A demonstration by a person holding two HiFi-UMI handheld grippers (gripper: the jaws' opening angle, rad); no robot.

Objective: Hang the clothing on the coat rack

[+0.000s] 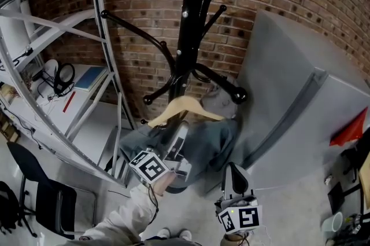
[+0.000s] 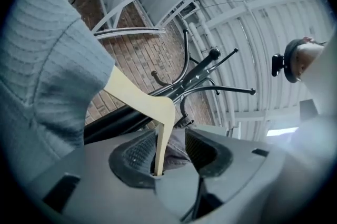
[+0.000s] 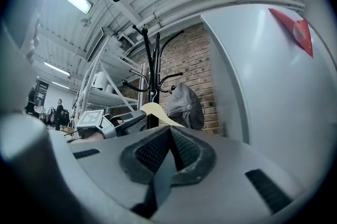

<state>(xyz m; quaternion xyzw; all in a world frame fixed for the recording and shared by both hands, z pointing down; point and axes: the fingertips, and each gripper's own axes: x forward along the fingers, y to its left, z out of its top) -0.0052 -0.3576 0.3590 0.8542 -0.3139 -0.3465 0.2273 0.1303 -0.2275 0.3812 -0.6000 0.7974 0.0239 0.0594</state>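
Observation:
A black coat rack (image 1: pixel 188 36) stands against the brick wall. A grey cap (image 1: pixel 218 101) hangs on one of its low hooks. Below the hooks, a pale wooden hanger (image 1: pixel 184 106) carries a grey garment (image 1: pixel 205 143). My left gripper (image 1: pixel 180 133) reaches up from below and is shut on the hanger (image 2: pixel 158 128) at its middle, with grey cloth (image 2: pixel 42 59) draped at the left. The rack (image 2: pixel 197 72) rises behind it. My right gripper (image 1: pixel 234 169) is lower right of the garment, shut with nothing in it (image 3: pixel 169 133), facing the rack (image 3: pixel 152 80) and cap (image 3: pixel 185 107).
Grey metal shelving (image 1: pixel 69 83) stands to the left of the rack. A tall grey cabinet (image 1: pixel 300 100) with a red paper (image 1: pixel 350 129) on it is close on the right. A black chair (image 1: pixel 46 193) sits at lower left. A person (image 3: pixel 59 109) stands far off.

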